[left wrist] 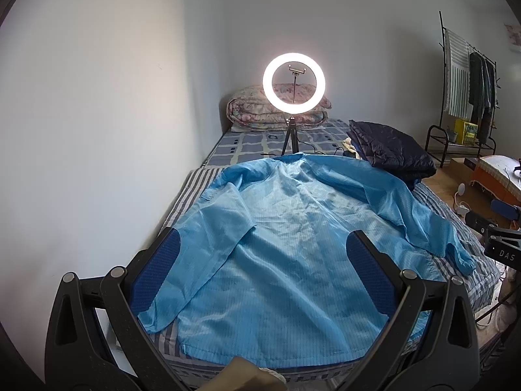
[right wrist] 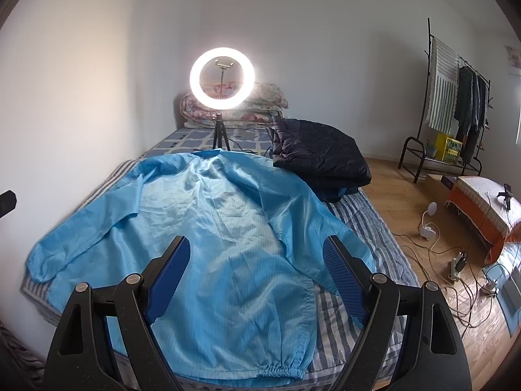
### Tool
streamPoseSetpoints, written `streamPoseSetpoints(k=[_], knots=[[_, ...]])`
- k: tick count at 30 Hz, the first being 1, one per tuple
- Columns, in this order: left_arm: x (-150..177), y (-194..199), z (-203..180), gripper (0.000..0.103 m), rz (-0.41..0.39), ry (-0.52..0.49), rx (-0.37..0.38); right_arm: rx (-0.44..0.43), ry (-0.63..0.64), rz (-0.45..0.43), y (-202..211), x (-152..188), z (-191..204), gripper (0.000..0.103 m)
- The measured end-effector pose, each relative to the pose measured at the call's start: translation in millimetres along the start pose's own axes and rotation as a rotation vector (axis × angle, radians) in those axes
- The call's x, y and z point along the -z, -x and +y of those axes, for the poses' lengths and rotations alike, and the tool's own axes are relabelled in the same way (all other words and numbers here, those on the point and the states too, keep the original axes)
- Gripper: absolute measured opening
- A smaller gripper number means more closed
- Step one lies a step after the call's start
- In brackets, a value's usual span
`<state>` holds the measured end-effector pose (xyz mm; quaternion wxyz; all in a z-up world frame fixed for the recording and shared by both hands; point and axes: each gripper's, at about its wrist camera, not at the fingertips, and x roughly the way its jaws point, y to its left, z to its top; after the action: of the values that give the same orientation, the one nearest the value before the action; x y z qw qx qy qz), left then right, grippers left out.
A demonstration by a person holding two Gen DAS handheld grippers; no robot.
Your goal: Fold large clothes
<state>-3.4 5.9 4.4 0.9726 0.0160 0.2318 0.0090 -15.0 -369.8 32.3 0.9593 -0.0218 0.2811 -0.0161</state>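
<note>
Lying flat and back-up on the striped grey-and-white bed cover [left wrist: 195, 192]: large light-blue thin woven coat [left wrist: 286, 238], collar pointing toward the glowing white ring light on a small black tripod [left wrist: 293, 81], hem nearest the cameras.

Left to right in the left wrist view: left sleeve [left wrist: 202, 247] already lying angled along the body, cuff reaching toward the hem; right sleeve [left wrist: 420, 224] spreading out toward the bed's edge; folded dark navy quilted jacket [left wrist: 390, 153] sitting just beside that shoulder.

Hovering above the hem, left gripper [left wrist: 263, 251] standing with blue-padded jaws fully apart, gripping nothing. Right gripper [right wrist: 257, 254] likewise standing wide apart over the lower right side, gripping nothing, fabric merely showing between the pads.

Folding judged barely begun.

Risks, left to right:
- Slippery cloth sliding out of a shallow pinch, letting the left sleeve fall crooked.
- Catching the striped cover along with the coat, dragging the bedding.
- Lifting too far toward the collar, brushing the tripod and tipping the light.
- Right sleeve, hanging near the bed's edge, slipping floorward and pulling the body askew.
</note>
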Motion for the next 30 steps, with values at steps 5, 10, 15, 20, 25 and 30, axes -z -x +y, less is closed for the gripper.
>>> streamPoseSetpoints(k=[5, 10, 15, 20, 25, 30], knots=[[-1.6, 0.0, -0.1, 0.103, -0.002, 0.0, -0.002, -0.003, -0.002, 0.001, -0.1, 0.7, -0.2, 0.084], [-0.7, -0.1, 0.7, 0.103, -0.003, 0.001, -0.003, -0.005, 0.0, 0.005, -0.1, 0.3, -0.6, 0.084], [-1.5, -0.8, 1.4, 0.103, -0.003, 0.001, -0.002, -0.008, -0.001, 0.007, -2.0, 0.0, 0.3, 0.084], [-0.8, -0.8, 1.5, 0.103, -0.002, 0.001, -0.002, -0.01, -0.001, 0.008, -2.1, 0.6, 0.3, 0.084], [-0.5, -0.6, 1.1, 0.103, -0.004, 0.001, -0.005, -0.008, -0.001, 0.008, -2.3, 1.4, 0.3, 0.084], [-0.4, -1.1, 1.7, 0.103, -0.003, 0.002, -0.005, -0.009, -0.001, 0.009, -3.1, 0.9, 0.5, 0.084]])
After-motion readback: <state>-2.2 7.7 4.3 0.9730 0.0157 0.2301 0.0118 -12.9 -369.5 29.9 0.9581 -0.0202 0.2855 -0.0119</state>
